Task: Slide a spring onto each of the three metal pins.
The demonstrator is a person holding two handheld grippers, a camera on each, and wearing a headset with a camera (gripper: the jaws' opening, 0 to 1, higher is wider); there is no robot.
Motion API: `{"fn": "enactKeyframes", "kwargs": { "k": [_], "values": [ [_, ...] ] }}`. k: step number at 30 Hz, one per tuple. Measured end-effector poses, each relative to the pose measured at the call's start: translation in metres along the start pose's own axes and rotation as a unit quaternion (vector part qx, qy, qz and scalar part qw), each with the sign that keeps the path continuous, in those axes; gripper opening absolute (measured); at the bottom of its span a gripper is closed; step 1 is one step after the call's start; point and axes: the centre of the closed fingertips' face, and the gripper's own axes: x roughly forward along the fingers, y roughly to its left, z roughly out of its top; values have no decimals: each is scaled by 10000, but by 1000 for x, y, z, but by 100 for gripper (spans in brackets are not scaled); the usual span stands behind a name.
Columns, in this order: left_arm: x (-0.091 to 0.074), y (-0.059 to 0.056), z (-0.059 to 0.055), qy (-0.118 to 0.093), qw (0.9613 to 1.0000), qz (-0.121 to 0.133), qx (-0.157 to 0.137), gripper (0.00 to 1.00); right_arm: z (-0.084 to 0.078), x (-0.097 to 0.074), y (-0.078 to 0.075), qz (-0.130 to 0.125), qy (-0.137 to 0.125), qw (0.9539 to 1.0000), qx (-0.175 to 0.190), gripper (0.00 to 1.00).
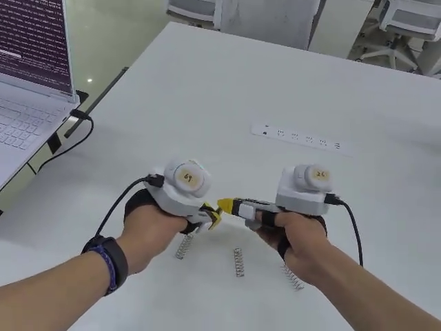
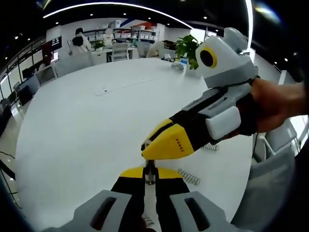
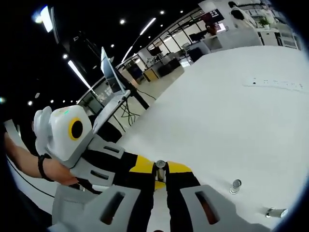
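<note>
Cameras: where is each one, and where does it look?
Head view: headset, looks down at the table; forearms, left gripper, right gripper show.
Left gripper view: rides that gripper, faces the right one.
Right gripper view: rides that gripper, faces the left one.
Both share the metal pin between their own jaws.

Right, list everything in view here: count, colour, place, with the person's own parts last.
springs: three, silver, lying on the table under the grippers.
metal pins: three, silver; one pinched between both grippers' tips, two on the table nearby.
power strip: one, white, mid-table beyond the grippers.
laptop: one, silver, open, table's left edge.
cable: one, black, beside the laptop.
office chairs: several, pale, past the far edge.
table: one, white.
wristband: one, dark, left wrist.
left gripper: white, yellow-tipped, shut on the pin.
right gripper: same colours, shut on the pin.
</note>
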Motion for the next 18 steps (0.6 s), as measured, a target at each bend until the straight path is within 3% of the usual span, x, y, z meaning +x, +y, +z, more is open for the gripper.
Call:
{"fn": "enactKeyframes", "kwargs": {
  "k": [7, 18],
  "values": [
    [8, 5, -4, -63, 10000, 35, 35, 0, -3, 8, -3, -135, 271, 9980, -550, 6],
    [23, 14, -10, -183, 9998, 70, 31, 0, -8, 19, -11, -249, 472, 9950, -840, 6]
  ]
}}
